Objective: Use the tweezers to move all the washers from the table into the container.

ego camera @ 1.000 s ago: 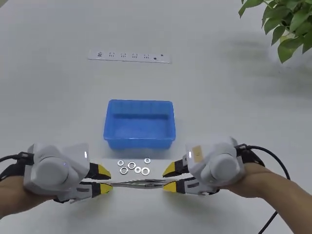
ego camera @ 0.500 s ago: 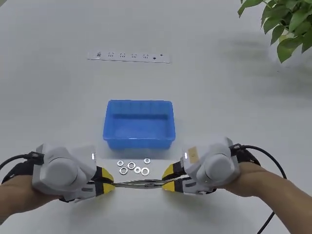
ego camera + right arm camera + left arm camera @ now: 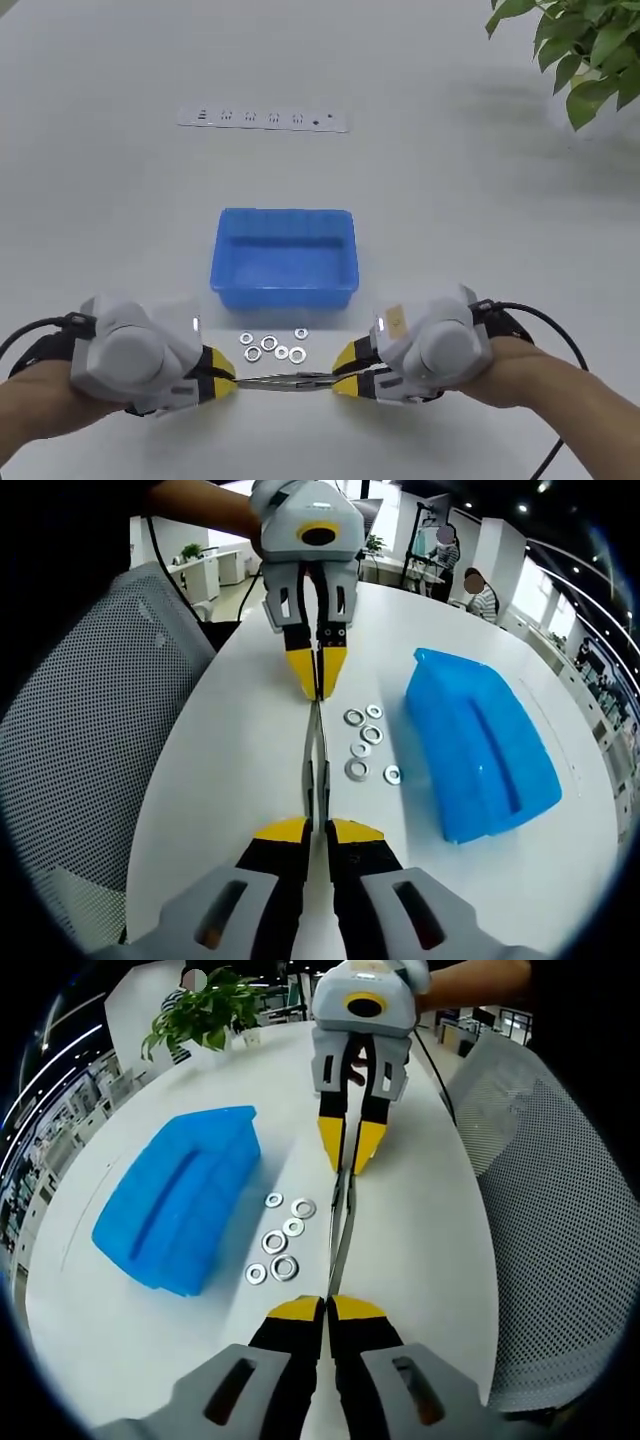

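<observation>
Beside the washers (image 3: 272, 346), left gripper (image 3: 225, 377) and right gripper (image 3: 343, 371) both clamp the tweezers (image 3: 287, 380).

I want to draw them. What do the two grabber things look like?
The left gripper and right gripper match: chunky, rounded light-grey bodies, black jaws with yellow tips, and a small white light on each. A black cable trails from each one. The right one also carries a small tan sticker.

level tweezers (image 3: 285, 379), six loose washers (image 3: 268, 343), blue container (image 3: 285, 293)
</observation>
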The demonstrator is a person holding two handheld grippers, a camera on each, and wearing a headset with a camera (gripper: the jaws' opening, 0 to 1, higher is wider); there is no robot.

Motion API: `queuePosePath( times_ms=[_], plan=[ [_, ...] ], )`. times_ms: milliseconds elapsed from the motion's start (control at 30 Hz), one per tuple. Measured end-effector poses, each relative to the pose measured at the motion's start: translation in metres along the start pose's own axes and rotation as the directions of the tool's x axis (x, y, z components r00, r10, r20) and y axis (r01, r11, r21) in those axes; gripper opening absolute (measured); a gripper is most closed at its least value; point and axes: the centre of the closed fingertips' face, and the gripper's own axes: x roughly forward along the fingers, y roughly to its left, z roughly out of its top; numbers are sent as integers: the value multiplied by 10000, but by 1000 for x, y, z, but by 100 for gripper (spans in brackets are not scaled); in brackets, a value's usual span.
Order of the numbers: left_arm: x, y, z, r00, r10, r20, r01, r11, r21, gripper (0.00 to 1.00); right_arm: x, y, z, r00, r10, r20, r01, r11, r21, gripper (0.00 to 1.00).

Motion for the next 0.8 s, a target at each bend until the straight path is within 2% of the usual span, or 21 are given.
queuePosePath(
  times_ms=[167,267,500,633,800],
  plan=[
    [-4,-1,6,9996,-13,285,17,9999,-112,6,-1,-1,-2,10000,-32,-48,32,10000,-12,10],
    [-6,-4,10,9991,-82,409,77,9999,112,6,-1,-1,-2,10000,-47,-67,47,10000,-28,11],
    [-9,-6,14,9993,-6,368,-6,9995,326,6,0,0,1,9999,-69,-105,67,9999,-136,14],
    [-12,-5,13,9999,69,137,-74,9993,377,6,0,0,4,9999,-124,-62,123,9998,-178,16],
    [-17,-5,16,9998,157,109,-161,9990,424,6,1,-3,11,9998,-218,26,219,9994,-259,17]
  ],
)
